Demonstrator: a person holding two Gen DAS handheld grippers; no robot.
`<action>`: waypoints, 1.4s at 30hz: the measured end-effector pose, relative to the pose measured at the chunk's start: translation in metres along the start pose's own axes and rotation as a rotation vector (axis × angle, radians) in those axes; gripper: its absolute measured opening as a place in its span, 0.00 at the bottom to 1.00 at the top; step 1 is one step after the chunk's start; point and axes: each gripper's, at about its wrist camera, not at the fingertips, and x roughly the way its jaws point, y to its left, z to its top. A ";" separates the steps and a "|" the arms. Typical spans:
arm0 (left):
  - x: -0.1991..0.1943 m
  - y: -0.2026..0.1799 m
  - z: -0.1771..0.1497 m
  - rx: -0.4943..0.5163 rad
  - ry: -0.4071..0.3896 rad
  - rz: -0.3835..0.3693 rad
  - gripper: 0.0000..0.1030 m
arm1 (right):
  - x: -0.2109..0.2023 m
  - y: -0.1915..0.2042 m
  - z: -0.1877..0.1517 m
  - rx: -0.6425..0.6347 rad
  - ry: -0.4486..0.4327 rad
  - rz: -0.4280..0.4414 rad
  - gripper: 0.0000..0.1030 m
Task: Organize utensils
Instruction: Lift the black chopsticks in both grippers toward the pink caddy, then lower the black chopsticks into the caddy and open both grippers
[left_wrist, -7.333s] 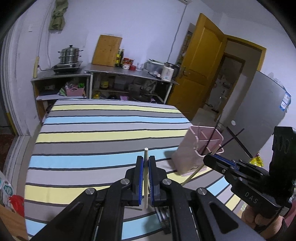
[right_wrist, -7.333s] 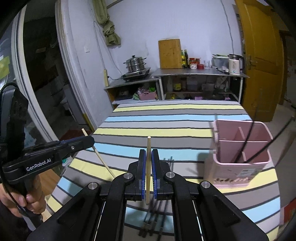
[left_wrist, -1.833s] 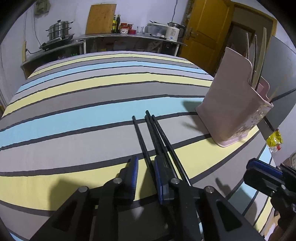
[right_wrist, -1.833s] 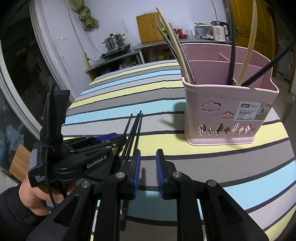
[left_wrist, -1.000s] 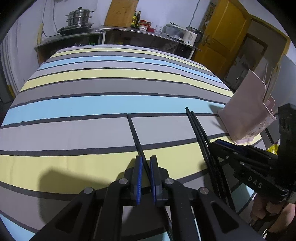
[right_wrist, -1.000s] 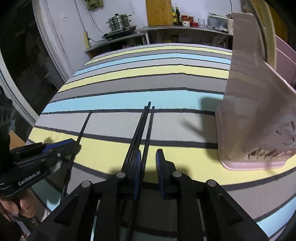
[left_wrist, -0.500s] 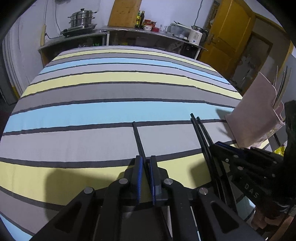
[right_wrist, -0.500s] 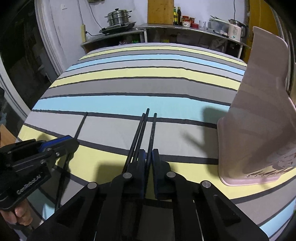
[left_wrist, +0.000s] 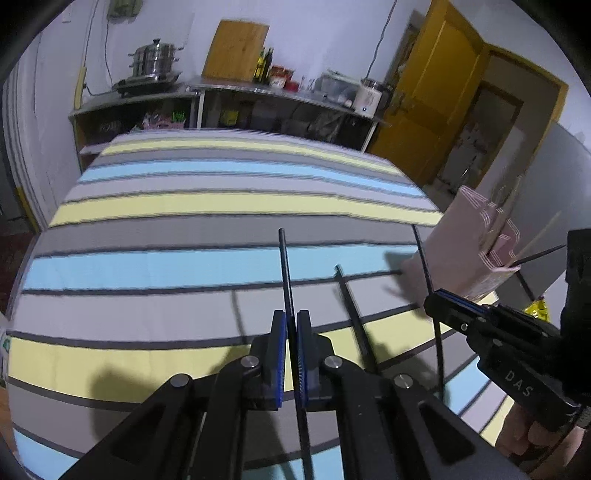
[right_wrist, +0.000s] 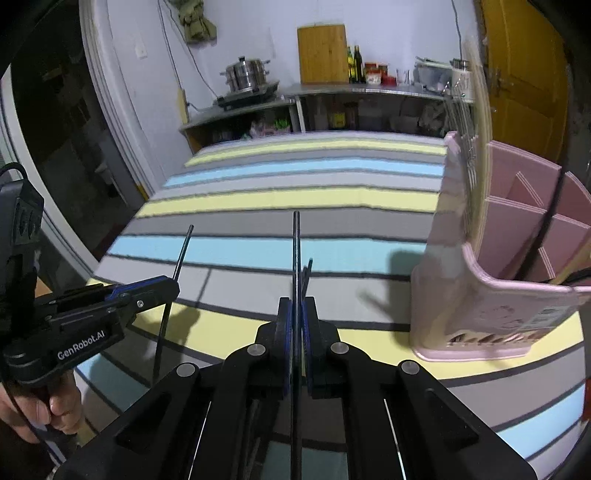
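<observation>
My left tongs (left_wrist: 290, 332) are closed on a black chopstick (left_wrist: 286, 273) that points up the middle of the frame above the striped surface (left_wrist: 184, 229). My right tongs (right_wrist: 296, 317) pinch another black chopstick (right_wrist: 295, 251), also mid-frame. One more dark chopstick (left_wrist: 351, 306) lies on the cloth between them. The pink utensil basket (right_wrist: 517, 258) stands at the right edge, already holding several sticks

White lettering "GenRobot.AI" runs along the black body of the left gripper (right_wrist: 162, 290), well behind its fingertips, in the right wrist view. In the left wrist view, "DAS" is printed on the right gripper (left_wrist: 434, 301), also far back from its fingertips. A label on the pink utensil basket (right_wrist: 491, 295) is too blurred to read.
</observation>
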 end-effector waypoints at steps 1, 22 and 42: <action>-0.007 -0.002 0.003 0.003 -0.012 -0.006 0.05 | -0.007 0.000 0.002 0.002 -0.014 0.002 0.05; -0.098 -0.045 0.029 0.076 -0.159 -0.097 0.05 | -0.102 -0.004 0.009 0.030 -0.177 -0.017 0.05; -0.090 -0.098 0.031 0.125 -0.094 -0.200 0.04 | -0.142 -0.044 -0.007 0.118 -0.216 -0.068 0.05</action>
